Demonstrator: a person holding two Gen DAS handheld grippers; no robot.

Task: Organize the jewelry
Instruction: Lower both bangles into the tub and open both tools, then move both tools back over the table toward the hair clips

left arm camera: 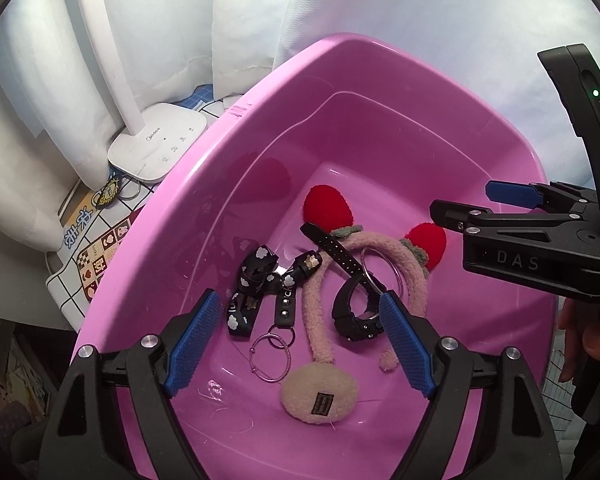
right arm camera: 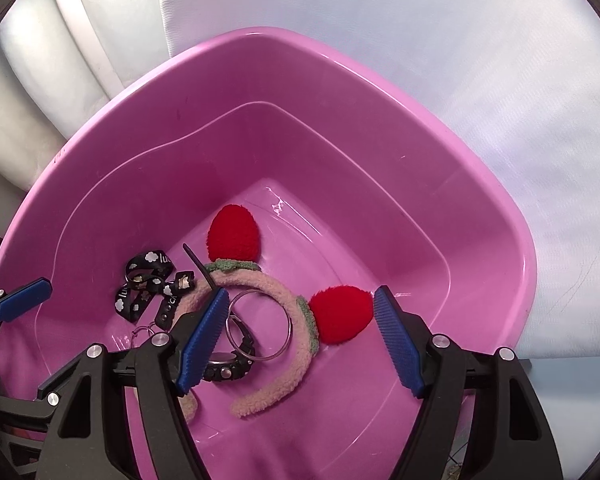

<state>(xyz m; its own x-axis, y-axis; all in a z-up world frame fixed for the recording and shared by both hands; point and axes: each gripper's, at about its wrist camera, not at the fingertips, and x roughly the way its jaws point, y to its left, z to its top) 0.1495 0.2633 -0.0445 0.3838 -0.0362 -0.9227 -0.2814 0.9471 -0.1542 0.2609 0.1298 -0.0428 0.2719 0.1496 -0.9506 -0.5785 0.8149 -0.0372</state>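
While open, left hand-held gripper (left arm camera: pixel 300 340) above keychain (left arm camera: pixel 260 300)

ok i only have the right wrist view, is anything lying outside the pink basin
observer: yes, a yellow keychain lies on the patterned cloth, beside a white lamp base left of the pink basin.
operator: where does the fluffy headband end, it's hidden low left here
observer: it seems to run into a round beige pad with a small dark label.
operator: left gripper holding anything
observer: no, the left gripper is open over the basin, gripping nothing.
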